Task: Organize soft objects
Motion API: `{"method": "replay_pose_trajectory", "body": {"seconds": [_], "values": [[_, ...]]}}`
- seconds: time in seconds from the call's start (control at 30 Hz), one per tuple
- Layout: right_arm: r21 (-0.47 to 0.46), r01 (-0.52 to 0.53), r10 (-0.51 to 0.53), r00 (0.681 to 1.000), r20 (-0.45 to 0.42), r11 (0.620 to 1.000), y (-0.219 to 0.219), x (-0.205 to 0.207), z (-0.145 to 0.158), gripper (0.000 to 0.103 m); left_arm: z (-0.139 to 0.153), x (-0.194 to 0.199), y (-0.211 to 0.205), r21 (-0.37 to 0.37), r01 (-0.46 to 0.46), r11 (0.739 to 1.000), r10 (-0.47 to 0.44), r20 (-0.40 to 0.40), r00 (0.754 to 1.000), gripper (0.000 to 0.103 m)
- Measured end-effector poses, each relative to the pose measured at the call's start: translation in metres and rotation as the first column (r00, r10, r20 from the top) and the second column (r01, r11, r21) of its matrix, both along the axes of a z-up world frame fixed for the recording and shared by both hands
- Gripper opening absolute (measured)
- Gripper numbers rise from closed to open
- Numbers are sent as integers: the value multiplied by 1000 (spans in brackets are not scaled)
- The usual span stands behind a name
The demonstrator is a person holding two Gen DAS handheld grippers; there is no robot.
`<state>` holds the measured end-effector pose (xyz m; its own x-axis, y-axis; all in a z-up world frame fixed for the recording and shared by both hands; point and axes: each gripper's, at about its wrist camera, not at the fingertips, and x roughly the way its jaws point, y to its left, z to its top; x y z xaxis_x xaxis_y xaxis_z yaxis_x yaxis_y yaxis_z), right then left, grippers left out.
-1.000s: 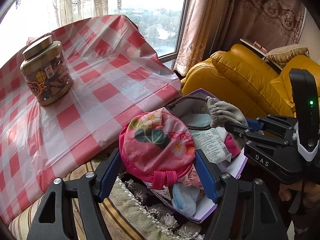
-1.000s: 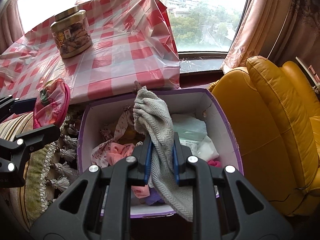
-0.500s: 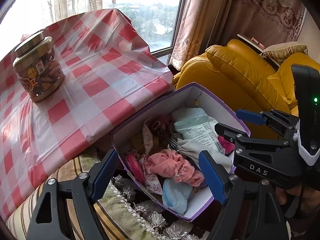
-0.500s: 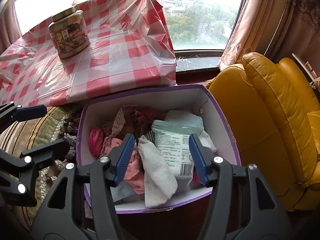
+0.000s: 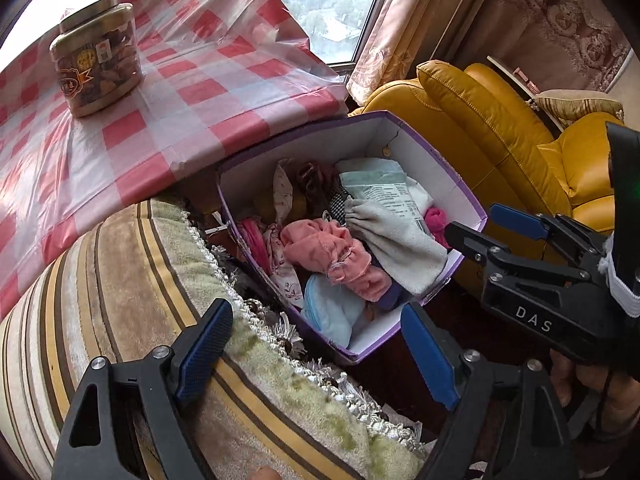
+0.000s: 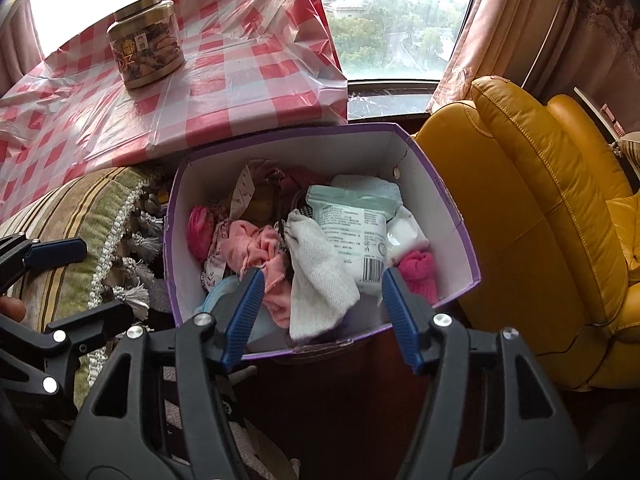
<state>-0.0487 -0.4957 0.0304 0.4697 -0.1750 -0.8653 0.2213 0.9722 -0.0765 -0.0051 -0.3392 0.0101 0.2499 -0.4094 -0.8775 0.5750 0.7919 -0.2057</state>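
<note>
A purple-edged white box [image 5: 468,194] [image 6: 460,220] holds several soft items: a grey knitted cloth [image 5: 394,236] [image 6: 320,276], a pink cloth [image 5: 320,248] [image 6: 256,246], a pale blue item [image 5: 332,312], a magenta item [image 6: 418,270] and a pale green packet [image 6: 352,228]. My left gripper [image 5: 316,354] is open and empty, near the box's front corner. My right gripper [image 6: 324,314] is open and empty, just in front of the box; it also shows in the left wrist view [image 5: 480,226].
A red-checked table [image 5: 168,92] [image 6: 224,80] with a jar [image 5: 96,60] [image 6: 146,50] stands behind the box. A striped fringed cushion [image 5: 120,288] lies to the left. A yellow leather sofa [image 5: 500,136] [image 6: 540,208] is on the right.
A second ago my left gripper held a pink floral item and my right held the grey cloth. Both opened, the items now lie in the box, and both grippers have drawn back.
</note>
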Motion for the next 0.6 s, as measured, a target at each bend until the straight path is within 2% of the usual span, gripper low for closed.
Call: {"method": "replay_pose_trajectory", "body": {"seconds": [0.23,0.6], "values": [[-6,14,-14,1000,-5,1000,7,-5,-2,65,-5,-4,3,-7,-19,1000,20,17,1000,87],[-19,4,-5,1000,-17,1000,11,0,-4,66,-8,0,5,-31,-24,999,24,0,1000,87]]}}
